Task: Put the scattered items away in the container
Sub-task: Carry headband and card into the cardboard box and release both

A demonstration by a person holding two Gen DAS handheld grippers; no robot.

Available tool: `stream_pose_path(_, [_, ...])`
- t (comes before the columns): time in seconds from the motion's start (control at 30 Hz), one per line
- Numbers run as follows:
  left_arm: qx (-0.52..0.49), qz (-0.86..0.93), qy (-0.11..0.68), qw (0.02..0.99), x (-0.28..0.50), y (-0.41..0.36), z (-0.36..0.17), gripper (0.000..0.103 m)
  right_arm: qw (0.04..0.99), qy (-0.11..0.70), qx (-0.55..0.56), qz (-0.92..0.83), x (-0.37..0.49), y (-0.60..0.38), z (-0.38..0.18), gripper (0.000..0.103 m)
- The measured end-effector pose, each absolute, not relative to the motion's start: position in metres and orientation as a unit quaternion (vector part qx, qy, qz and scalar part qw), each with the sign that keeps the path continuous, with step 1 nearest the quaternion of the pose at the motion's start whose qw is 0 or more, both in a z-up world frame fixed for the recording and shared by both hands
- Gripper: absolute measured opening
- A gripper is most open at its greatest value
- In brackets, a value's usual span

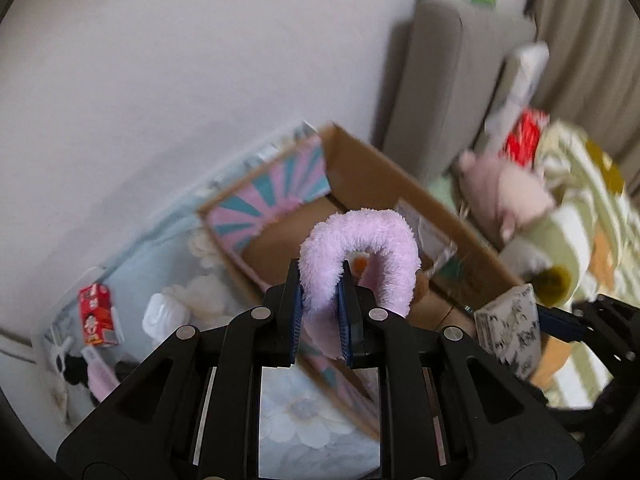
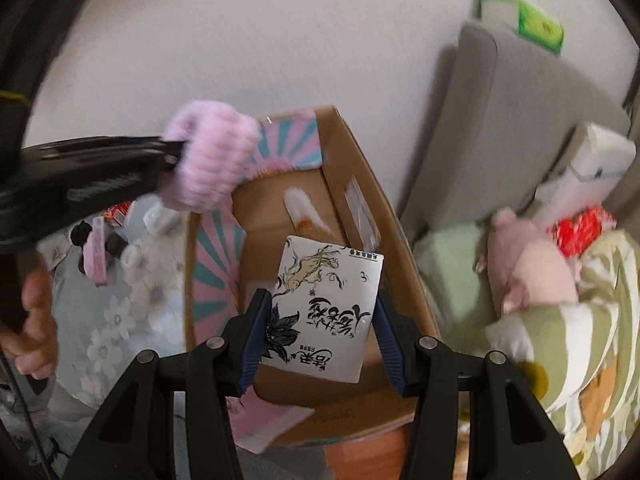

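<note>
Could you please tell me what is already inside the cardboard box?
Inside the cardboard box, a small white item with an orange end lies on the brown floor. The white printed packet in the right gripper covers the rest.

A lived-in room of a home, most likely a bedroom, is shown. Beyond and to the right of the jaws a grey padded headboard [image 2: 500, 128] is seen against a plain white wall [image 1: 200, 60], with a pink plush toy [image 2: 528, 268] and a striped, printed quilt [image 2: 580, 340] lying before it. Below and to the left of the jaws a pale floral bedsheet [image 2: 116, 312] is spread, strewn with small household items.
</note>
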State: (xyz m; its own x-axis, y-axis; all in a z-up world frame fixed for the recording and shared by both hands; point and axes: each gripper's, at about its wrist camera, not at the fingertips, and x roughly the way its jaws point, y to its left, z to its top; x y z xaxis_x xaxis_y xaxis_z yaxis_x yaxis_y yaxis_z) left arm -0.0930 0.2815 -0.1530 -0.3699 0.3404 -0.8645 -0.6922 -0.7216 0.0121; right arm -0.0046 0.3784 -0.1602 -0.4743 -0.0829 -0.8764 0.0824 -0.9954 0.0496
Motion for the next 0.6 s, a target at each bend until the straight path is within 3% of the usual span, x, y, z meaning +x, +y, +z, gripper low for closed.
stream_pose_path(0.3, [-0.503, 0.774, 0.234, 0.306, -0.087, 0.307, -0.207, 0.013, 0.055, -0.013, 0.539, -0.840, -0.001, 0.389, -0.186, 0.047])
stream_pose_path(0.53, [-0.513, 0.772, 0.231, 0.296, -0.093, 0.308, -0.211, 0.013, 0.060, -0.025, 0.547, -0.834, -0.002, 0.392, -0.197, 0.047])
stream_pose_path(0.57, [-0.511, 0.773, 0.231, 0.296, -0.093, 0.308, -0.209, 0.014, 0.059, -0.025, 0.549, -0.833, -0.002, 0.392, -0.198, 0.047])
stream_pose_path(0.6, [-0.511, 0.773, 0.230, 0.296, -0.094, 0.308, -0.207, 0.022, 0.058, -0.023, 0.552, -0.832, -0.002, 0.392, -0.198, 0.047])
